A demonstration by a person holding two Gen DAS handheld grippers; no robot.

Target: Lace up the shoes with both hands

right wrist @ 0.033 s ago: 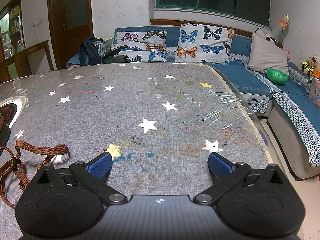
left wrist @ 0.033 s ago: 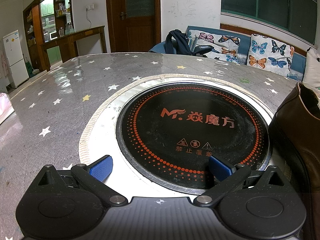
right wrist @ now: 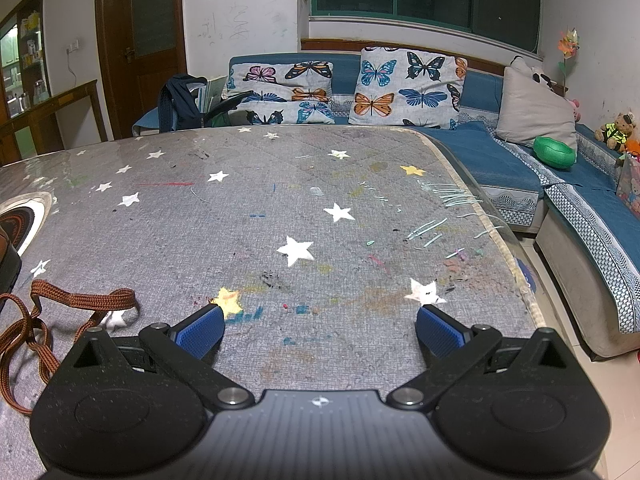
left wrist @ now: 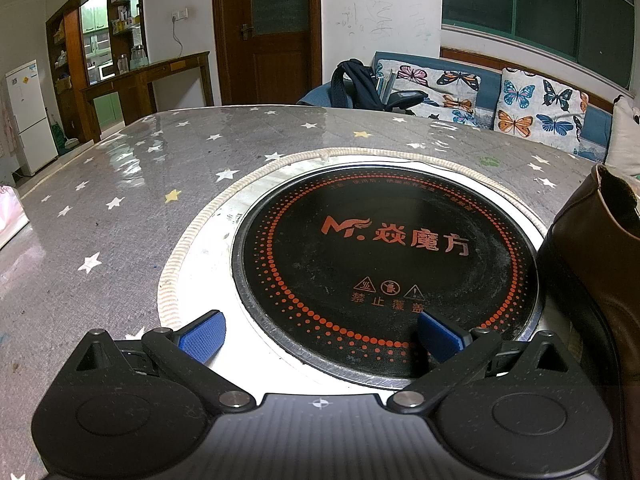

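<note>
A brown leather shoe (left wrist: 596, 264) stands at the right edge of the left wrist view, its heel towards me; only part of it shows. My left gripper (left wrist: 320, 336) is open and empty, low over the black induction hob (left wrist: 384, 256), left of the shoe. In the right wrist view a brown flat shoelace (right wrist: 60, 308) lies in loose loops on the grey star-patterned table cover at the lower left, running off towards the shoe's dark sole (right wrist: 8, 260) at the left edge. My right gripper (right wrist: 320, 330) is open and empty, to the right of the lace.
The round hob is set in a white ring (left wrist: 192, 248) in the table. The table's right edge (right wrist: 508, 248) drops to the floor, with a blue sofa (right wrist: 500, 160) and butterfly cushions beyond. A pink bag (left wrist: 10, 216) lies at the table's left edge.
</note>
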